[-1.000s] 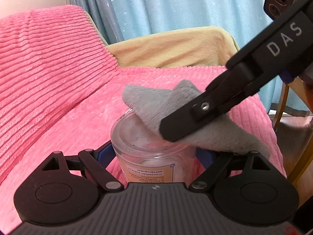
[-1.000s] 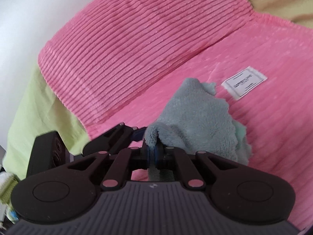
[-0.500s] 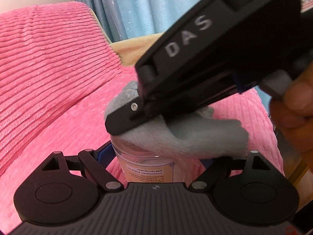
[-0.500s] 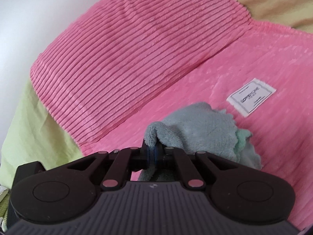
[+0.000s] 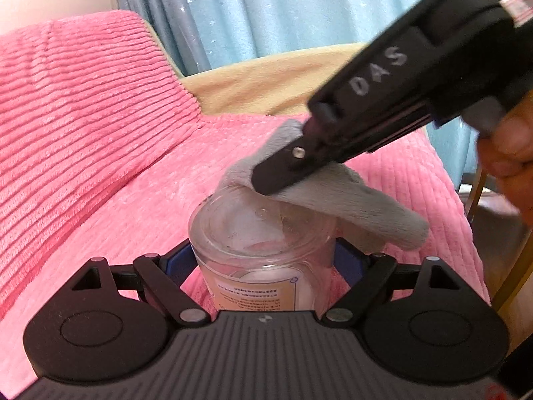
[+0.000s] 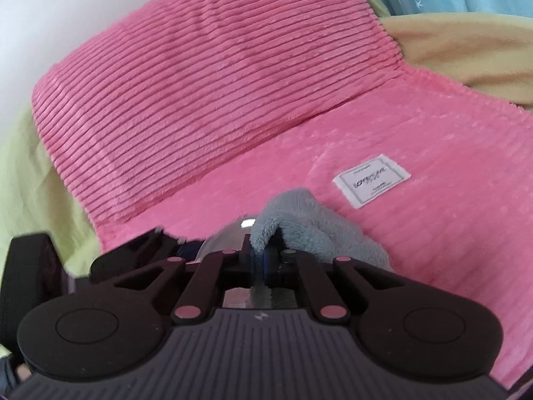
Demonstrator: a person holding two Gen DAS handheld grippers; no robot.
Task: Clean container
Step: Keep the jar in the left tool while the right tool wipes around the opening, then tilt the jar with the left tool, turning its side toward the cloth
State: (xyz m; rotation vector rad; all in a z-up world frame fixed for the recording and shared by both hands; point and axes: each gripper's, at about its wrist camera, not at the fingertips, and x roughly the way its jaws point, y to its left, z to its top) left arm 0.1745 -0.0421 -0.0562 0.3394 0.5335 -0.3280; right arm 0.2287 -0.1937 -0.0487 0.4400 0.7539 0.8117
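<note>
The left gripper (image 5: 265,260) clasps a clear plastic container (image 5: 263,233) between its two blue-padded fingers (image 5: 178,260), holding it upright just above the pink corduroy blanket (image 5: 110,153). The container carries a printed label (image 5: 256,291) on the side nearest the camera, and its transparent top faces up.

The right gripper (image 5: 266,180) comes in from the upper right, angled down toward the far rim of the container, its fingers clenched on a grey fleece cloth (image 5: 359,206). The cloth drapes over the container's far and right edge, with one fold trailing off to the right past the left gripper's right finger. In the right wrist view the same cloth (image 6: 309,226) is pinched tight between the closed fingers and bunches forward, hiding most of the container, of which only a curved clear edge (image 6: 226,236) shows.

A white sewn tag (image 6: 371,180) lies on the blanket beyond the cloth. A ribbed pink cushion (image 6: 213,76) rises behind, with tan fabric (image 5: 276,80) and a light-blue starred curtain (image 5: 299,6) further back.
</note>
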